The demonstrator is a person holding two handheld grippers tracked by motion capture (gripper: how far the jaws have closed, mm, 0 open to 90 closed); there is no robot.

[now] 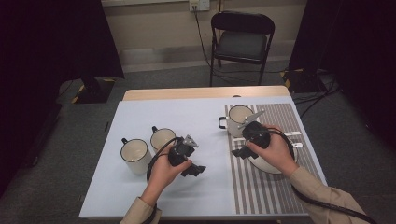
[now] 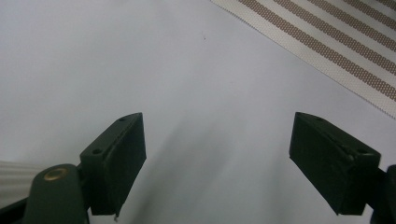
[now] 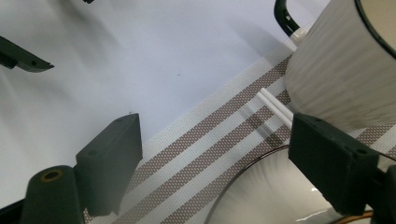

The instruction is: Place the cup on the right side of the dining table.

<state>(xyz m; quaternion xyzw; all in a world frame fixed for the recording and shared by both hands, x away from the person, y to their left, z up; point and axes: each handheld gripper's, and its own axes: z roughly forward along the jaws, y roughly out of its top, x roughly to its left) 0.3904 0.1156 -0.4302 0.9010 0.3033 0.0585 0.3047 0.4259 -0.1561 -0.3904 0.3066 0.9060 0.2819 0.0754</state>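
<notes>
Both grippers hang with jaws spread and empty, the left gripper (image 1: 194,169) over bare pale-blue table covering (image 1: 140,114), the right gripper (image 1: 239,152) over the brown-and-white striped woven placemat (image 1: 280,114), probably poised between moves. At the mat's 11 o'clock stands a white ribbed mug with a dark rim and black handle (image 1: 236,120), beside a white dark-rimmed plate (image 3: 266,196). Two matching white mugs (image 1: 134,155) stand together at the table's 9 o'clock, seemingly awaiting placement.

No readable text, labels, brands or numbers anywhere: mugs, striped mat, table cover and gripper bodies are all unmarked at this resolution.
</notes>
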